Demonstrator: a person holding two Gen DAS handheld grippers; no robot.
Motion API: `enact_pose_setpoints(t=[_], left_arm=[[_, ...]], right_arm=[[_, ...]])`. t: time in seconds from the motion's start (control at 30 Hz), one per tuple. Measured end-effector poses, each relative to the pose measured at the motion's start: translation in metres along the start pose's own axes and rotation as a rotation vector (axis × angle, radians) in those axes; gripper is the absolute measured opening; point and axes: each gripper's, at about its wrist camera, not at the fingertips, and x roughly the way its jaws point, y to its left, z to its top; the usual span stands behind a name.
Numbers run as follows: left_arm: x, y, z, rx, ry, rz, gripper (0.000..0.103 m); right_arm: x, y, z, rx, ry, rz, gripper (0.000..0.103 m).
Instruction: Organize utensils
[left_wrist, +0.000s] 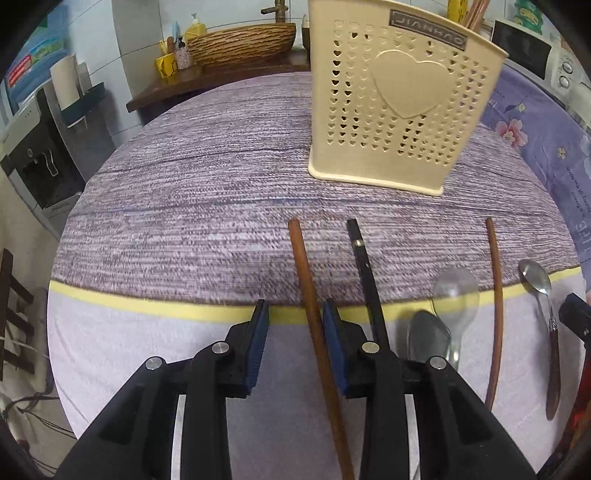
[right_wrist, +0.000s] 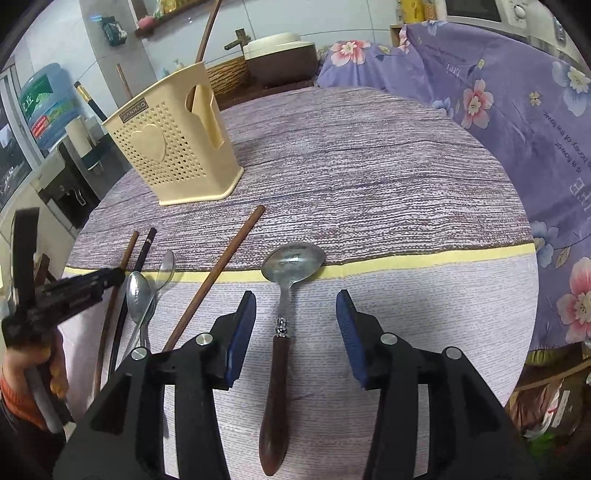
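Note:
A cream perforated utensil holder (left_wrist: 399, 107) stands on the table; it shows in the right wrist view (right_wrist: 173, 147) with chopsticks in it. My left gripper (left_wrist: 295, 325) is open, with a brown chopstick (left_wrist: 314, 314) lying between its fingers. A black chopstick (left_wrist: 365, 273), two metal spoons (left_wrist: 443, 317) and another brown chopstick (left_wrist: 496, 306) lie to its right. My right gripper (right_wrist: 295, 321) is open, straddling a wooden-handled spoon (right_wrist: 284, 332), which also shows in the left wrist view (left_wrist: 546, 325).
The round table has a purple woven cloth (left_wrist: 207, 192) with a yellow stripe (right_wrist: 424, 258). A floral purple cover (right_wrist: 498, 110) lies at the right. A wicker basket (left_wrist: 240, 42) and a water dispenser (left_wrist: 37, 147) stand beyond the table.

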Motion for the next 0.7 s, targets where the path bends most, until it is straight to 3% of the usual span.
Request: enact_pose_setpoints(t=[0.4, 0.7], left_arm=[[0.011, 0.001, 0.021, -0.009, 0.024, 0.006, 0.029], [0.015, 0.001, 0.028, -0.01, 0.038, 0.007, 0.027]], right_arm=[[0.029, 0.017, 0.008, -0.088, 0.13, -0.068, 0.051], [0.06, 0.031, 0.037, -0.139, 0.173, -0.129, 0.048]])
